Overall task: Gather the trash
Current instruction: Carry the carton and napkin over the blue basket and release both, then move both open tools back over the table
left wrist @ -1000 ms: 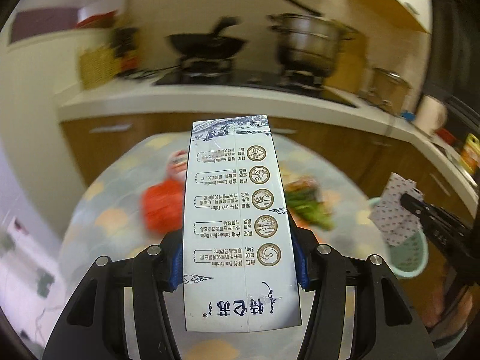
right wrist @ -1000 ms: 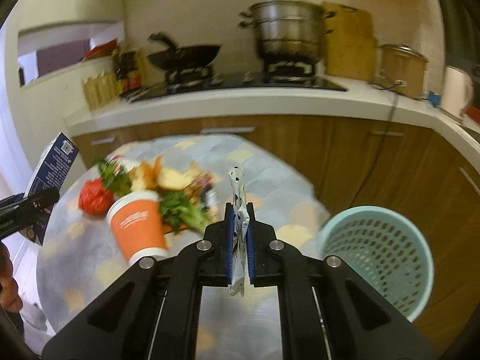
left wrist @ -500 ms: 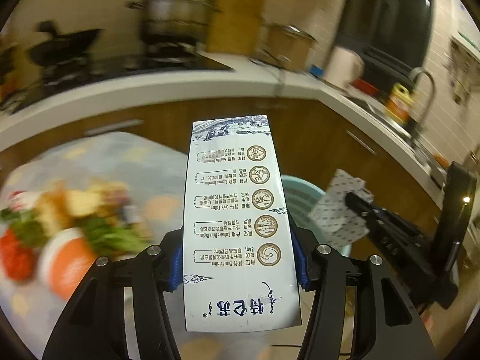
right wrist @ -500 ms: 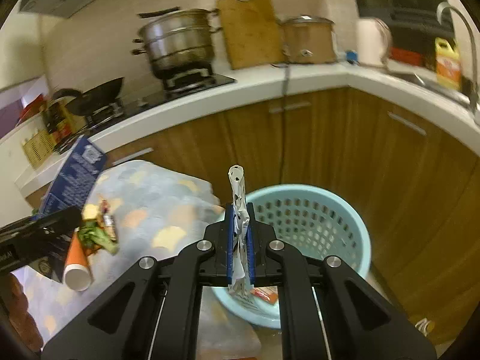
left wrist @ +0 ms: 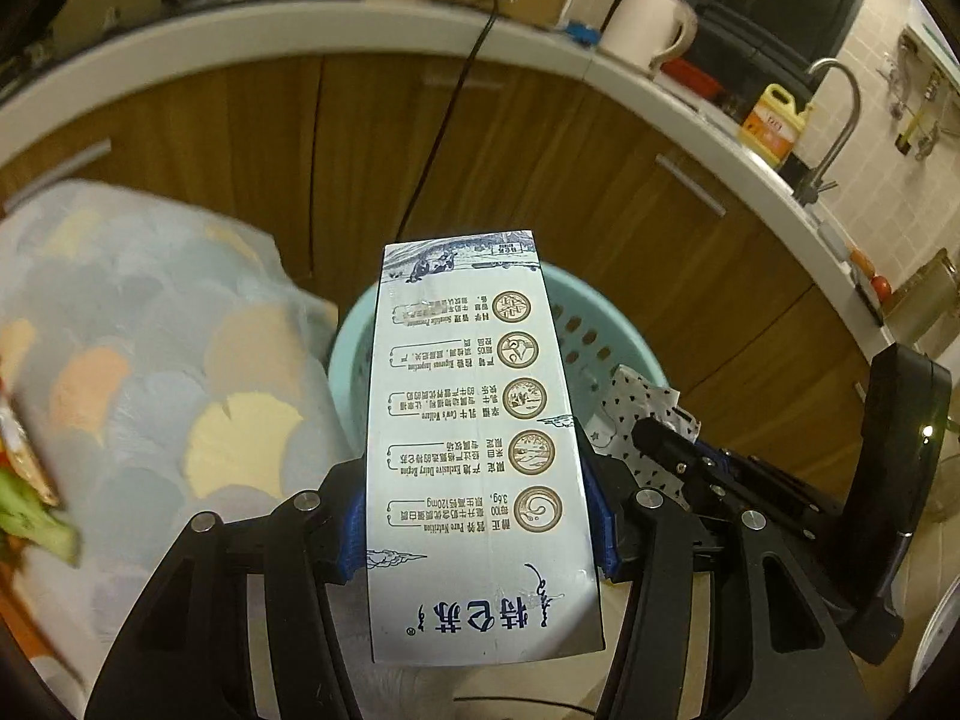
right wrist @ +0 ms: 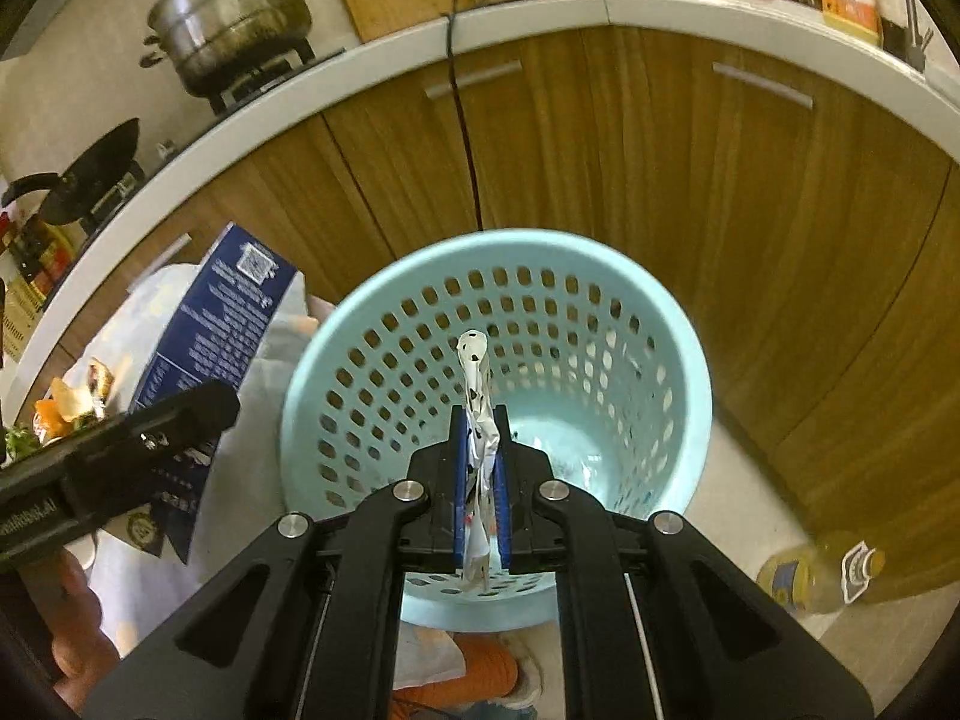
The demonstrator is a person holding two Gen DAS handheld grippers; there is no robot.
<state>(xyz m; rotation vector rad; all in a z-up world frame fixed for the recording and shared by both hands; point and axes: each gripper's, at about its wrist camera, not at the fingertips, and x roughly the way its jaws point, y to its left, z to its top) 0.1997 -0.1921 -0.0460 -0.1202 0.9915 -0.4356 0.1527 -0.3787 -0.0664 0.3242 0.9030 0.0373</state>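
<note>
My left gripper [left wrist: 477, 510] is shut on a white and blue milk carton [left wrist: 474, 438], held upright in front of the light blue perforated trash basket [left wrist: 606, 330]. In the right wrist view the carton [right wrist: 210, 324] hangs left of the basket [right wrist: 384, 312]. My right gripper [right wrist: 480, 468] is shut on a crumpled white wrapper with black dots [right wrist: 477, 414], held right over the basket's open mouth. That wrapper [left wrist: 636, 408] and my right gripper [left wrist: 666, 438] show in the left wrist view at the basket's right rim. A few scraps lie in the basket's bottom.
A round table with a patterned cloth [left wrist: 150, 372] stands left of the basket, with food scraps [right wrist: 66, 402] on it. Wooden cabinets [right wrist: 660, 180] and a white counter curve behind. A black cord [right wrist: 465, 138] hangs down the cabinet. A yellow bottle [right wrist: 822, 576] stands on the floor at right.
Both grippers have swung right from the table toward the basket. The right gripper with the wrapper now sits over the basket's mouth. The carton has come close to the basket's left side.
</note>
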